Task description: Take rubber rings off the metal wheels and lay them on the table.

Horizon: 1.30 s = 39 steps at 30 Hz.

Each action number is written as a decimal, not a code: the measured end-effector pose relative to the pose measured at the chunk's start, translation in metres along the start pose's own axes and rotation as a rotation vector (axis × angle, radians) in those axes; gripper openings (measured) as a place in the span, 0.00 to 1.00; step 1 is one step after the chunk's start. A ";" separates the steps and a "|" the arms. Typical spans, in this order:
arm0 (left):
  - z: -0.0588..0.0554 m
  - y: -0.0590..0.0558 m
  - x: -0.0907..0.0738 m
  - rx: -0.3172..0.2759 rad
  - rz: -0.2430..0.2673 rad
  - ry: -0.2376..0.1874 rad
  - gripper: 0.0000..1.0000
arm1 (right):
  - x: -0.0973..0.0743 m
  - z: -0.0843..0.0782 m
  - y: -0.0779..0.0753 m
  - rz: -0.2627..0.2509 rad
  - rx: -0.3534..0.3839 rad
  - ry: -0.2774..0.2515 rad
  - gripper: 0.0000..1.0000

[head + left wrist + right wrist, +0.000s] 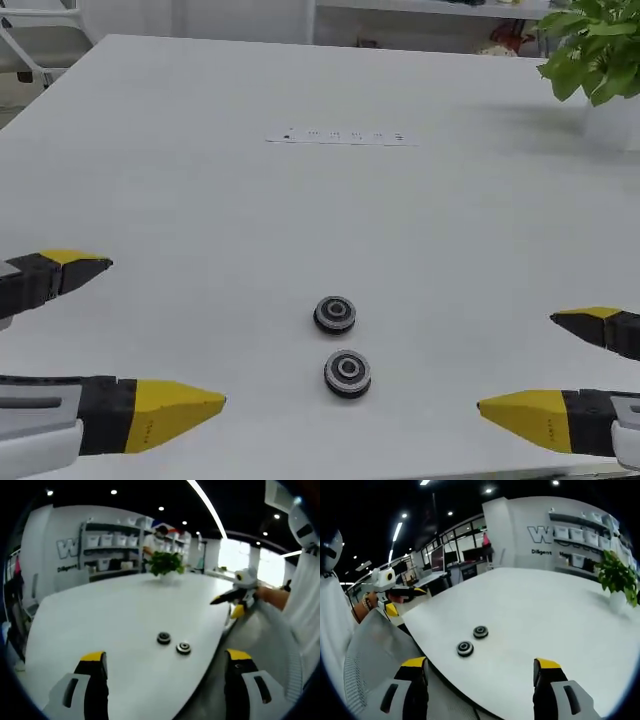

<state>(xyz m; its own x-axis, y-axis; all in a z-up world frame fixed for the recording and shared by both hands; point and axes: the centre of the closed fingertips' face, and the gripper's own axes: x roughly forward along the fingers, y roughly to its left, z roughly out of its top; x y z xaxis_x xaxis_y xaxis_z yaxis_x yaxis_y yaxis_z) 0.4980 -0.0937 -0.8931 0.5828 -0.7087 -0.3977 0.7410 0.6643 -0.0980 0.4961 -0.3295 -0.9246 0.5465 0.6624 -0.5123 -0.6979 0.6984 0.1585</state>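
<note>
Rubber rings (pixel 327 374) not yet removed: task at its start.
Both metal wheels, the far wheel (pixel 335 314) and the near wheel (pixel 347 373), lie flat near the tabletop's (pixel 300 210) front edge with their rings on, none laid aside. The left gripper (pixel 165 335) and right gripper (pixel 515 362) flank them, well apart — jaws wide open, empty. A potted plant (pixel 590 50) and a socket strip (pixel 340 137) sit far off — nothing blocks the approach.
</note>
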 end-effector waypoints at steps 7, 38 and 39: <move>0.017 0.001 -0.009 -0.005 -0.008 -0.058 0.97 | -0.005 0.012 -0.005 0.002 -0.029 -0.017 0.80; 0.089 -0.016 0.037 0.337 -0.208 -0.001 0.86 | 0.054 0.082 0.027 0.281 -0.273 0.005 0.57; 0.091 -0.017 0.040 0.346 -0.214 -0.001 0.85 | 0.058 0.082 0.027 0.286 -0.273 0.017 0.57</move>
<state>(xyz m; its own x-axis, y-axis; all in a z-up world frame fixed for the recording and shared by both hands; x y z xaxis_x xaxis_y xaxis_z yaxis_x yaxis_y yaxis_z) 0.5392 -0.1548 -0.8244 0.4030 -0.8228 -0.4008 0.9142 0.3824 0.1341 0.5474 -0.2501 -0.8811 0.3062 0.8136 -0.4942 -0.9196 0.3871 0.0675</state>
